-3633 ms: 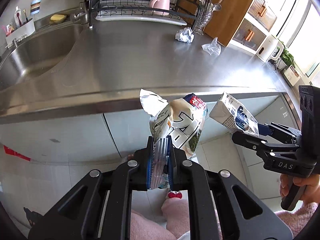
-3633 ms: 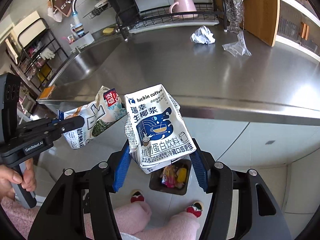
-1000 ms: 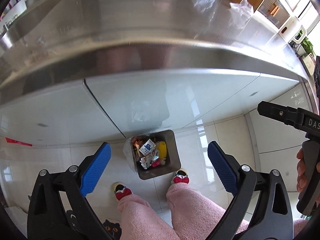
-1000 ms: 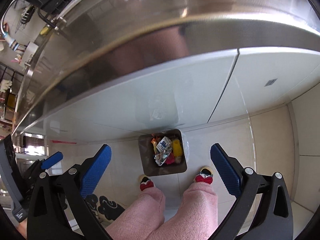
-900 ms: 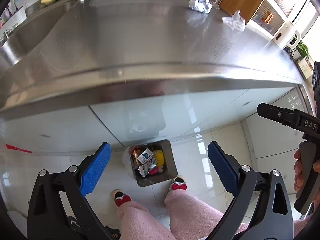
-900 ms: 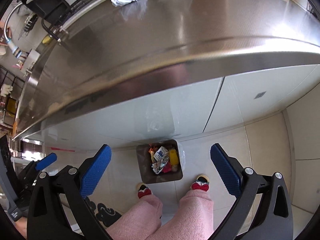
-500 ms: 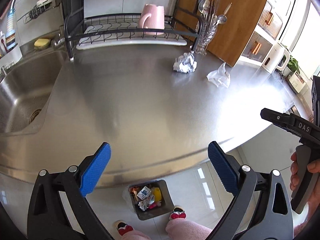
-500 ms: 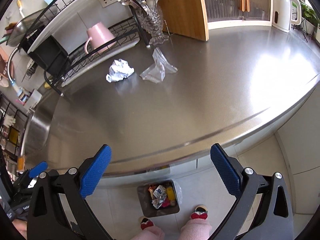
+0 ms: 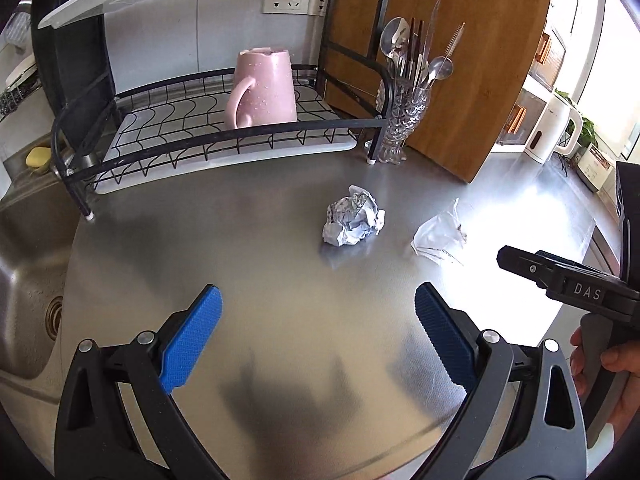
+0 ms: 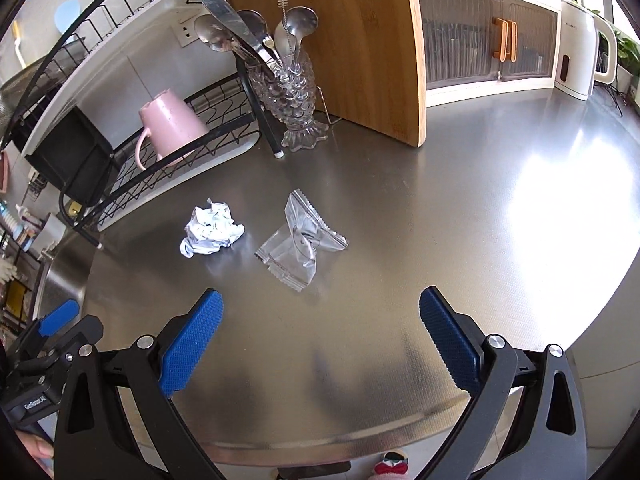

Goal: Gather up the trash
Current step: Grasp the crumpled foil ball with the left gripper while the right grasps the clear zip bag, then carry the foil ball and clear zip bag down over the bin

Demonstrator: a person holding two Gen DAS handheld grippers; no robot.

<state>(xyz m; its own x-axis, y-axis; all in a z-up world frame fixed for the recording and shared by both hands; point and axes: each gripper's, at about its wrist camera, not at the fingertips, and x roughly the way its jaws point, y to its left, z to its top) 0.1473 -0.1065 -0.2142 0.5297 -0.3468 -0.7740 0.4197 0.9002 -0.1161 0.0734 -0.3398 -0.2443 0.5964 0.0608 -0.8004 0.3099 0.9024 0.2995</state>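
A crumpled white paper ball (image 9: 353,221) lies on the steel counter (image 9: 280,288); it also shows in the right wrist view (image 10: 211,233). A clear crumpled plastic wrapper (image 9: 439,236) lies to its right, and in the right wrist view (image 10: 301,245) it sits ahead of the fingers. My left gripper (image 9: 318,334) is open and empty, above the counter short of the paper ball. My right gripper (image 10: 320,336) is open and empty, short of the wrapper. Each gripper shows at the edge of the other's view.
A black dish rack (image 9: 192,128) with an upturned pink mug (image 9: 264,90) stands at the back. A glass cutlery holder (image 10: 294,92) and a wooden board (image 10: 360,40) stand behind the trash. A sink (image 9: 24,280) lies left, a white kettle (image 10: 580,52) far right.
Both grippers dropped their packets into the floor bin, then rose and tilted up from the bin to the counter top. Both now face the paper ball and wrapper, closer than half a second ago.
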